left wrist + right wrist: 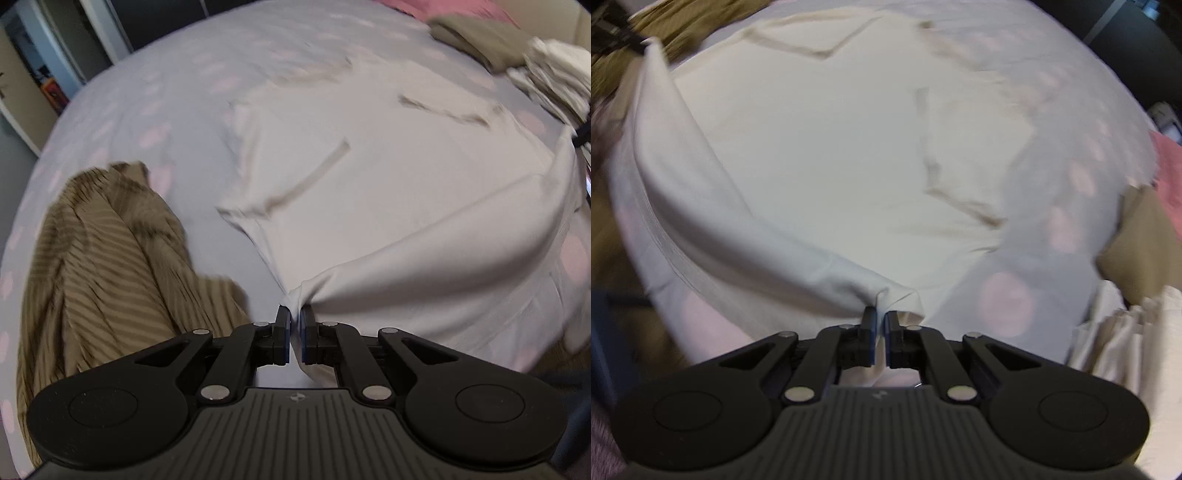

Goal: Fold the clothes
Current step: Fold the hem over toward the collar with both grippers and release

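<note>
At the left lay a brown striped garment (110, 251), unfolded. The left gripper (294, 314) pinched the near hem of the white shirt (388, 177) spread on the bed (166, 92); the right gripper (881, 317) clamped its other corner. Folded clothes (517, 48) sat far right. The first fold looked barely begun. No containers showed.

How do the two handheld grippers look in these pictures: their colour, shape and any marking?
Both look alike. The left gripper and the right gripper are matte black, each with two slim fingers lined with blue pads. Angled link arms join at silver round pins. Two large round discs flank a ribbed dark grey body carrying a small pale emblem at its top middle. No cables or sleeves are visible.
</note>
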The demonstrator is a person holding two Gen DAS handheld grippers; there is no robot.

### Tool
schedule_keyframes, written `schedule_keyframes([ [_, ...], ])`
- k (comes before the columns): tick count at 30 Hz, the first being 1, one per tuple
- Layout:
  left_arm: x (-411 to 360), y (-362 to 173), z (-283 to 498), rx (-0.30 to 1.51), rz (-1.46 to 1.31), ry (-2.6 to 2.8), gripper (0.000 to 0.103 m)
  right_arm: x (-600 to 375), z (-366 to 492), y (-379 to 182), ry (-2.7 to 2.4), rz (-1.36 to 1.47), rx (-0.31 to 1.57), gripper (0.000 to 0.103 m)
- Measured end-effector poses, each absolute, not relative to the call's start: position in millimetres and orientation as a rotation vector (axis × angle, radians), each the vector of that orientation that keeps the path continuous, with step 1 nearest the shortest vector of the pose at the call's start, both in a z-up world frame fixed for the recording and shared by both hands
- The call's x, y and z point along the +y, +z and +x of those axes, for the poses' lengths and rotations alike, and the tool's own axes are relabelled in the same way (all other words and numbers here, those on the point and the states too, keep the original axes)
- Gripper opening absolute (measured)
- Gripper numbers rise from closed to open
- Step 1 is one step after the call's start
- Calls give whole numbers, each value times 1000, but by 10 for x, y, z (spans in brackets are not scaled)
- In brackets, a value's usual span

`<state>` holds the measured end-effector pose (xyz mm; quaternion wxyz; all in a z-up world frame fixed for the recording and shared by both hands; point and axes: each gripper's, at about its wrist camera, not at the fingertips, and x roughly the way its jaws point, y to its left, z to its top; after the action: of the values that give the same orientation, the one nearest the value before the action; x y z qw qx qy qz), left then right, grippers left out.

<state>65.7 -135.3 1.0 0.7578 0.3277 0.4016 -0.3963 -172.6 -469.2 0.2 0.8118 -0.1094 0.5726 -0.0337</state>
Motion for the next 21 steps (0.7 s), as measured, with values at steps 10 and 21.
schedule_keyframes([
  [10,-1907,-115,1229,786,700,-799,3,-5189,-1270,-34,-211,-195,1178,5],
  [21,-2157,-426,1403,803,779,-758,16,-5388,-962,-473,-216,-167,1234,13],
])
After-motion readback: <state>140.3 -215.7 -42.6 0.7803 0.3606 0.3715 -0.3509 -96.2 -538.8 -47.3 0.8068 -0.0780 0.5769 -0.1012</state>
